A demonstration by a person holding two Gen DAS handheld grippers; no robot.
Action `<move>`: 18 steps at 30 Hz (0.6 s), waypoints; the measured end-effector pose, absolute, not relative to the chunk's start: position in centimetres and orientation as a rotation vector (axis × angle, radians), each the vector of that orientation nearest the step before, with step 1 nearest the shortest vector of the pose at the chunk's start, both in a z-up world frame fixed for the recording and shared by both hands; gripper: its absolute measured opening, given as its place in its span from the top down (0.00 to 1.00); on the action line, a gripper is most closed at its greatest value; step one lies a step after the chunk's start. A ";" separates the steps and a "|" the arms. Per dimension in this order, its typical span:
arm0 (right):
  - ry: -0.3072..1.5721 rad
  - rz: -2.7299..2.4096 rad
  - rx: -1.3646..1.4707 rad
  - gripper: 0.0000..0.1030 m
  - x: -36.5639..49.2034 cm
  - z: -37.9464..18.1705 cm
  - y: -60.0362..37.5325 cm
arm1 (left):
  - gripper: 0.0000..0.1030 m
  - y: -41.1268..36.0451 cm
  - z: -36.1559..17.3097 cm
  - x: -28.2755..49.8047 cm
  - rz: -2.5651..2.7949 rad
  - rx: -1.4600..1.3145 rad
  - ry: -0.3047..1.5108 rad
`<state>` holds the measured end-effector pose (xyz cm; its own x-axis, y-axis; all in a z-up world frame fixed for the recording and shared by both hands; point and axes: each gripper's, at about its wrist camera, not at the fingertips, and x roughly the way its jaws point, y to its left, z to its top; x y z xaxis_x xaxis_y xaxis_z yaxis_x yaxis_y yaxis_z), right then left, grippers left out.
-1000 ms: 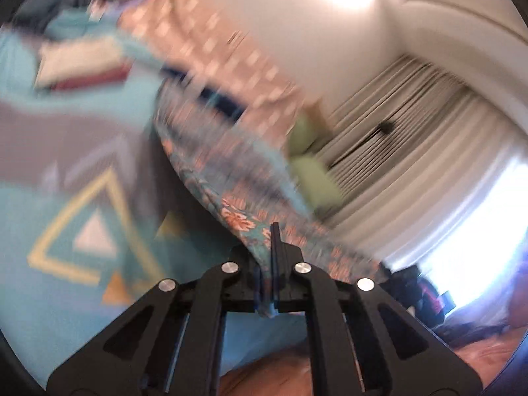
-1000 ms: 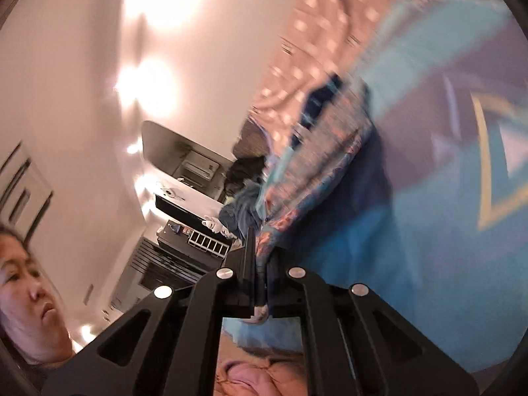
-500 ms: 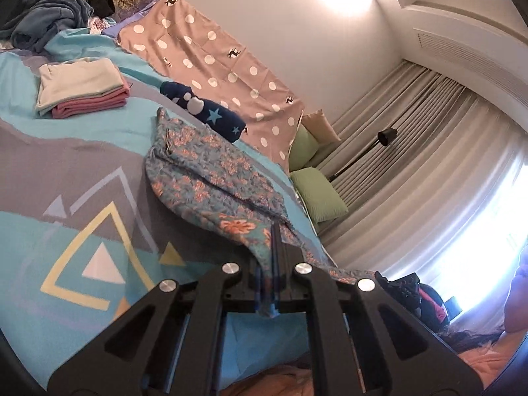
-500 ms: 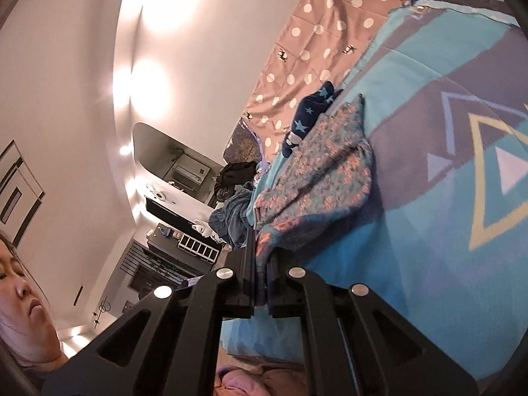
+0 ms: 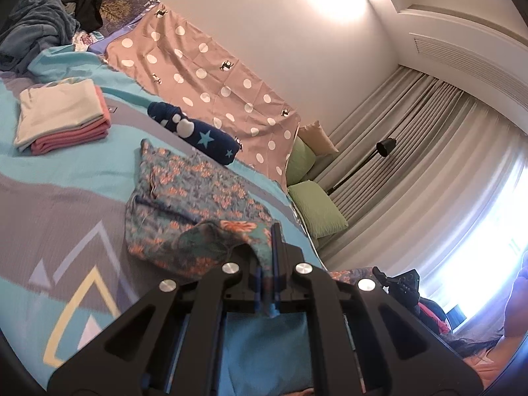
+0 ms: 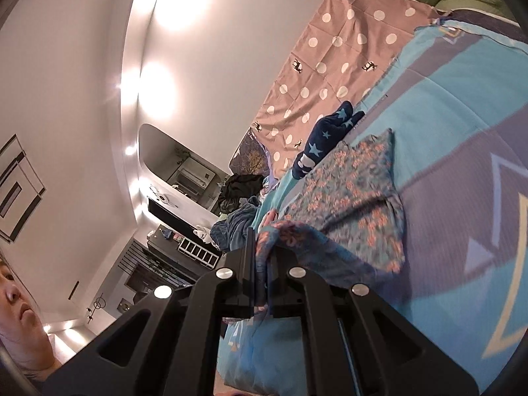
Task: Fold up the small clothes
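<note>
Left wrist view, from left to right. Upper left of the frame: a heap of dark and blue clothes (image 5: 49, 19) at the far end of the bed (image 5: 49, 171). Just below, a folded stack (image 5: 62, 115), cream on top of pink, flat on the turquoise and grey bedspread. Centre: a navy star-print garment (image 5: 198, 135) rolled beside the brown polka-dot sheet (image 5: 204, 76). Below it, the floral garment (image 5: 184, 204) spread on the bed, near edge lifted and doubled back toward the lens. Lower centre: left gripper (image 5: 273, 250) pinched tight on that lifted edge, cloth bunched between the closed fingers. Right of centre: green pillows (image 5: 316, 208), a black lamp (image 5: 386, 147), pale curtains (image 5: 429, 151) with bright window light at the far right.

Right wrist view, likewise. Lower left corner: part of a person. Left of centre: a dark shelf unit (image 6: 194, 247), hard to read at this size, possibly a media stand. Centre: right gripper (image 6: 262, 254) clamped shut on another lifted edge of the floral garment (image 6: 356, 211), fabric folded over the fingers. Upper centre: navy star-print garment (image 6: 326, 135) against the polka-dot sheet (image 6: 336, 52). Right: the bedspread's triangle pattern, bed (image 6: 462, 132) filling the frame edge.
</note>
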<state>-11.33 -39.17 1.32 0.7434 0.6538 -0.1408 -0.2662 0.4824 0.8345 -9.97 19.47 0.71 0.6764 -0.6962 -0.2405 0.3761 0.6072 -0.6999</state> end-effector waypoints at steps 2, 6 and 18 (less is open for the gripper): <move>0.479 0.580 0.901 0.95 -10.1 1.6 -39.3 | 0.95 19.4 1.1 -8.7 -0.650 -0.667 0.527; 0.475 0.560 0.889 0.95 -7.4 2.3 -39.5 | 0.95 19.2 1.9 -5.9 -0.660 -0.686 0.516; 0.492 0.529 0.828 0.95 1.8 3.9 -39.4 | 0.95 18.5 3.2 3.1 -0.649 -0.693 0.524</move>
<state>1.84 -39.42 3.94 0.7643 0.6128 -0.2008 -0.2452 0.5642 0.7884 3.13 18.46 3.20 0.6851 -0.6933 -0.2235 0.3646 0.5920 -0.7188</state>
